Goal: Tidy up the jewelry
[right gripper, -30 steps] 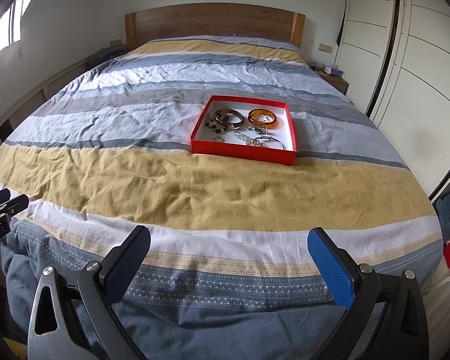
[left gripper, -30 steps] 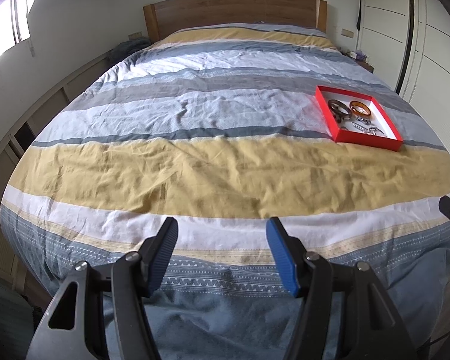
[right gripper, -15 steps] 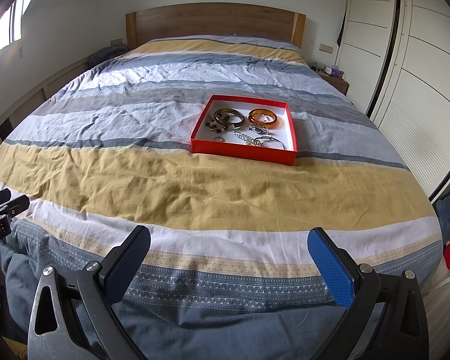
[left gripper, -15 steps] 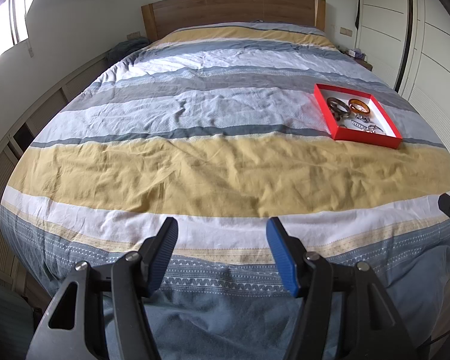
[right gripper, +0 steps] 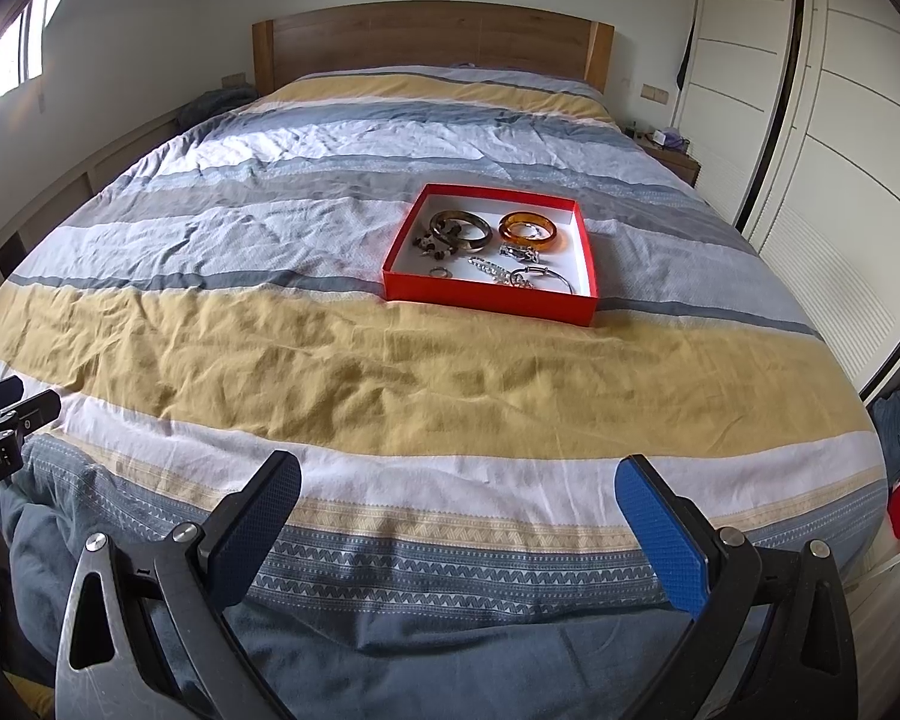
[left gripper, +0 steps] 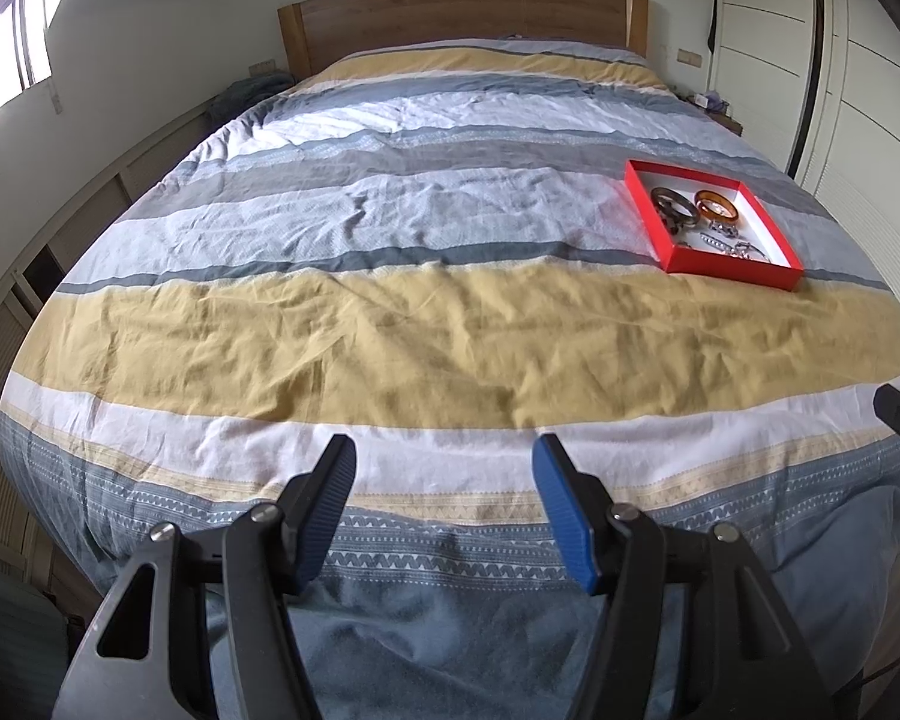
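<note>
A red tray (right gripper: 491,299) with a white inside sits on the striped bed cover (right gripper: 390,372), on a grey band just past the wide yellow stripe and well apart from both grippers. In the right wrist view its contents are fairly clear: a dark brown bangle (right gripper: 461,223) and an orange bangle (right gripper: 528,231) lie side by side toward the far wall, a small ring (right gripper: 440,271) lies near the front wall, and a silver chain (right gripper: 498,270) runs toward a thin silver bangle (right gripper: 549,276) at the front right. A dark beaded piece (right gripper: 433,245) next to the brown bangle and a small silver piece (right gripper: 519,252) by the orange one are too small to identify. In the left wrist view the tray (left gripper: 729,273) is off to the right and seen at a slant, so its near wall hides part of the floor and the silver items blur into one cluster. The left gripper (left gripper: 441,501) hangs over the foot of the bed, jaws spread and holding nothing. The right gripper (right gripper: 459,516) also hangs there, jaws spread wider and holding nothing. Each gripper shows only as a cut-off black sliver at the edge of the other camera's view. The wooden headboard (right gripper: 432,48) stands at the far end, and the wardrobe doors (right gripper: 840,120) on the right are cropped by the lens rim.
</note>
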`<action>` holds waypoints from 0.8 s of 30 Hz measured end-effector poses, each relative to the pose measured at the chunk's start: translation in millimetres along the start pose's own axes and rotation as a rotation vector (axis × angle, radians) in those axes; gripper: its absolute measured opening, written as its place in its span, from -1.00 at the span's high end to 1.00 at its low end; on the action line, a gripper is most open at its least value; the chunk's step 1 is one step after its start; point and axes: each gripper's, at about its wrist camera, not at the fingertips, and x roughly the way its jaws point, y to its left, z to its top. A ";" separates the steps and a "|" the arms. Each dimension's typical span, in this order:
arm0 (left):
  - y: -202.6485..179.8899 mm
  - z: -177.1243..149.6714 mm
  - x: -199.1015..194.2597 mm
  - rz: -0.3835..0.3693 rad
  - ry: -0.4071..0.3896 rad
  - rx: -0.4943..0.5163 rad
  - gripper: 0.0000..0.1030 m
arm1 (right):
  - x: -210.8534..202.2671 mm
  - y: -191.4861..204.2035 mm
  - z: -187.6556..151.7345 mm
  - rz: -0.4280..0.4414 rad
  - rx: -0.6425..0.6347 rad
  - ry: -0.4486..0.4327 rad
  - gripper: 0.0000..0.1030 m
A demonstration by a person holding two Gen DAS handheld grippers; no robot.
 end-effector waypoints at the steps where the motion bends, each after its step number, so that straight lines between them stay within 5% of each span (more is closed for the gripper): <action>1: -0.2 -0.5 0.0 0.001 0.000 0.000 -0.15 | 0.8 -0.3 -0.4 0.000 0.000 0.000 -0.99; 24: 1.1 -0.5 1.0 -0.004 0.007 0.002 -0.15 | 0.5 -0.7 0.1 0.001 -0.001 0.001 -0.99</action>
